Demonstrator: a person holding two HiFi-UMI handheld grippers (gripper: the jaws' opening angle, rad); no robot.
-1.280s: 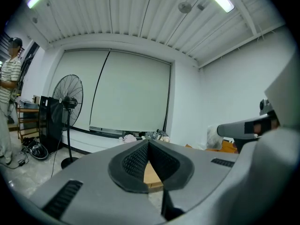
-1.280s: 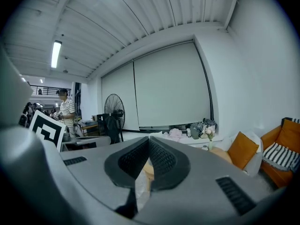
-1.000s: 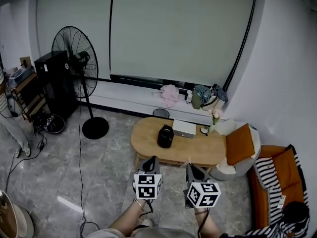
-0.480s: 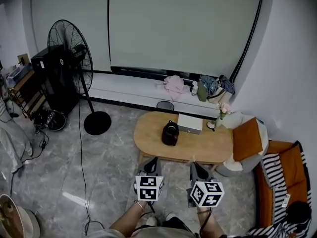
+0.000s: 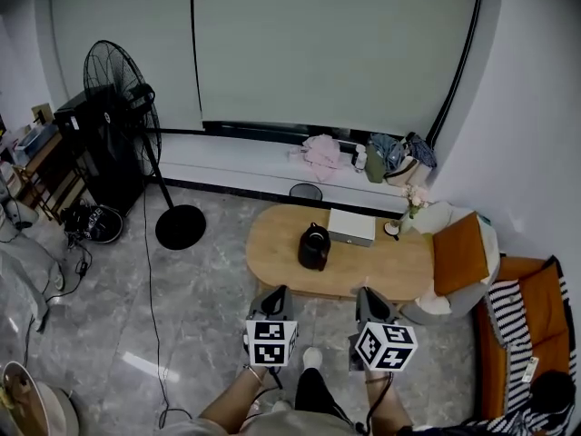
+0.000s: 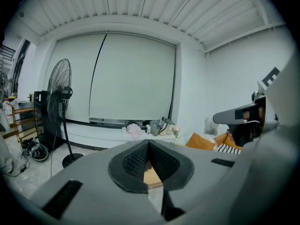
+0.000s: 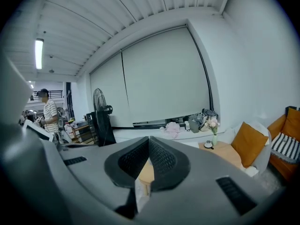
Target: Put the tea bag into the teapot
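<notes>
The black teapot (image 5: 314,246) stands on the left half of an oval wooden coffee table (image 5: 363,271); no tea bag shows in any view. Both grippers are held low in front of me, short of the table's near edge. My left gripper (image 5: 275,292) points at the table below the teapot, and in its own view the left gripper (image 6: 148,142) has its jaws closed tip to tip with nothing between them. My right gripper (image 5: 369,293) is beside it. In the right gripper view, the right gripper (image 7: 149,139) is likewise shut and empty.
A white box (image 5: 351,226), a small cup (image 5: 390,230) and a flower vase (image 5: 414,204) share the table. An orange cushion (image 5: 459,253) on a pouf sits to the right, a striped sofa (image 5: 522,325) beyond. A standing fan (image 5: 123,98) and black cabinet (image 5: 91,148) are at the left.
My view has drifted right and nearer to the table; the teapot now sits slightly lower in frame. A foot shows between the grippers. Both grippers stay shut.
</notes>
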